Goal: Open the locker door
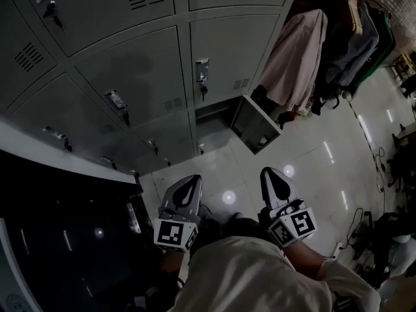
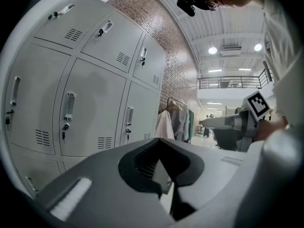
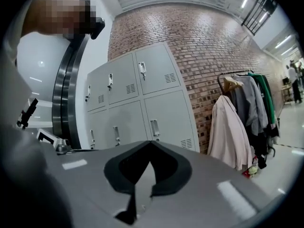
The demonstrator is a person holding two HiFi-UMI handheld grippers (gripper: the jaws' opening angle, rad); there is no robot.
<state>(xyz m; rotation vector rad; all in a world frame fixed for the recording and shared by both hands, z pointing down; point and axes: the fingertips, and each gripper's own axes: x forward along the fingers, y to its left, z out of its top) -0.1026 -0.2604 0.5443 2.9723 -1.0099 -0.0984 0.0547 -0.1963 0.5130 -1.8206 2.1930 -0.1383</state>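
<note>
A bank of grey metal lockers point(image 1: 136, 70) stands ahead of me, each door with a handle and a lock. In the bottom row one small door point(image 1: 255, 123) hangs swung open, and its dark compartment point(image 1: 211, 125) shows. Both grippers hang over the floor, well short of the lockers. My left gripper point(image 1: 188, 182) is shut and empty; its tip point(image 2: 159, 139) points at the lockers point(image 2: 90, 108). Beside it, my right gripper point(image 1: 276, 174) is also shut with nothing between its jaws, and its tip point(image 3: 151, 142) faces the lockers point(image 3: 142, 103).
A clothes rack with a pale coat point(image 1: 299, 57) and darker garments stands right of the lockers, against a brick wall point(image 3: 199, 46). A large dark machine point(image 1: 58, 226) fills the lower left. Glossy tiled floor point(image 1: 312, 155) lies between me and the lockers.
</note>
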